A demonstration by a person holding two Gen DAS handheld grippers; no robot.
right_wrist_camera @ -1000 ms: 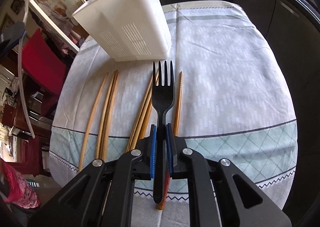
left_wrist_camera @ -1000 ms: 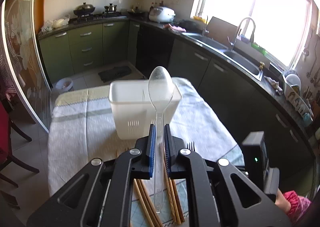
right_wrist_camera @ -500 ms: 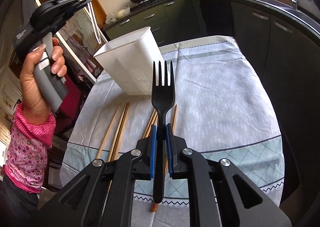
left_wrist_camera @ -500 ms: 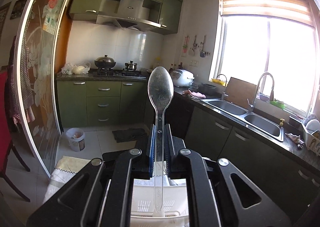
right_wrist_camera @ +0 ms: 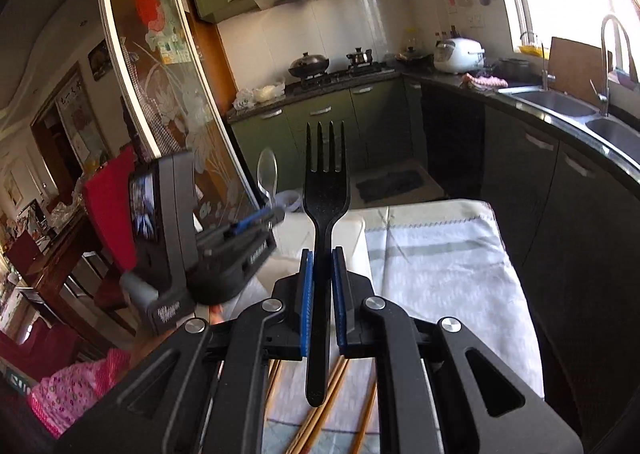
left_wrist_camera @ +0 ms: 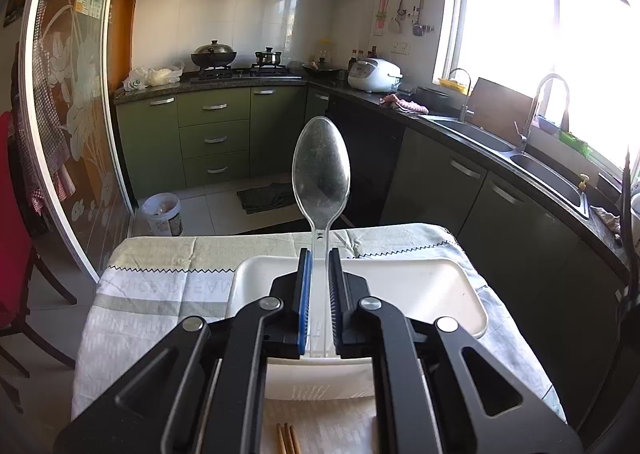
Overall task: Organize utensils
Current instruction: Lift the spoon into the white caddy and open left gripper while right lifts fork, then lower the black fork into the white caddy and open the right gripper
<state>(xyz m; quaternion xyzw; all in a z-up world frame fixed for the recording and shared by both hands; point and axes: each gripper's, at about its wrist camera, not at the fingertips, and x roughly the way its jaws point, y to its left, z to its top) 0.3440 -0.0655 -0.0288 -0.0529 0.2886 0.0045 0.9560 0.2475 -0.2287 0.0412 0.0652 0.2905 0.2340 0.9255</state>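
My left gripper (left_wrist_camera: pixel 319 254) is shut on a clear plastic spoon (left_wrist_camera: pixel 321 170), bowl up, held over the open top of the white utensil holder (left_wrist_camera: pixel 452 294) on the table. My right gripper (right_wrist_camera: pixel 321 254) is shut on a black plastic fork (right_wrist_camera: pixel 325 190), tines up, above the table's near end. In the right wrist view the left gripper (right_wrist_camera: pixel 256 220) with the spoon (right_wrist_camera: pixel 267 170) shows to the left, over the holder (right_wrist_camera: pixel 294 238). Several wooden chopsticks (right_wrist_camera: pixel 320 418) lie on the cloth below; their ends show in the left wrist view (left_wrist_camera: pixel 286 439).
The table wears a white and pale green cloth (right_wrist_camera: pixel 432 266). A red chair (left_wrist_camera: pixel 12 254) stands at the left. Green kitchen cabinets (left_wrist_camera: pixel 212 138), a stove and a sink counter (left_wrist_camera: pixel 520 158) lie beyond and to the right of the table.
Both grippers rose and tilted up from the table. The left gripper then came down over the holder's open top with the spoon. The right gripper lifted the fork and now looks across the kitchen.
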